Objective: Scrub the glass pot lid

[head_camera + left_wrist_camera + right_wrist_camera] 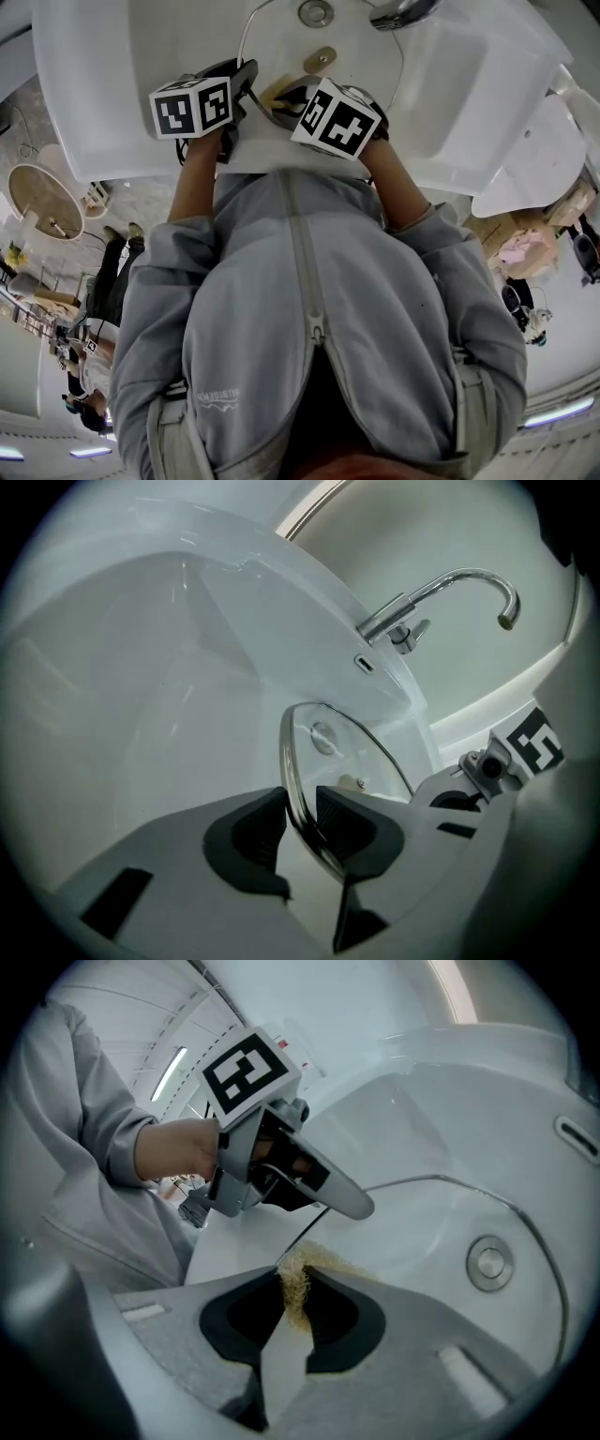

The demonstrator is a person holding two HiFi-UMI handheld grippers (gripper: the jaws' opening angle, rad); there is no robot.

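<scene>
Sink [94, 94], white and broad, takes up the top of the head view. The person's grey zip jacket [309, 309] fills the space below its near edge. Both arms reach over that near edge at about its middle, and the two marker cubes sit side by side above the bowl. The glass lid [349, 752] is held there on edge, upright and a little tilted, above the inside of the bowl and clear of its floor. Its metal rim runs up and round in an arc. The left claw [302, 797] grips the lid by the lower part of that rim, with one dark pad on each face of the glass. The right claw [295, 1277] is just beside it on the person's right, pointing down into the bowl. Its pads are pressed together on a tan, fibrous scrubber [305, 1262]. The fibres stick up past the fingertips and, in the right gripper view, meet the near part of the lid's rim. A chrome faucet [455, 578] curves over the sink's far edge. A tan knob [319, 59] shows on the side of the lid facing the far edge. The round metal drain [489, 1262] lies in the floor of the bowl beyond the lid.
</scene>
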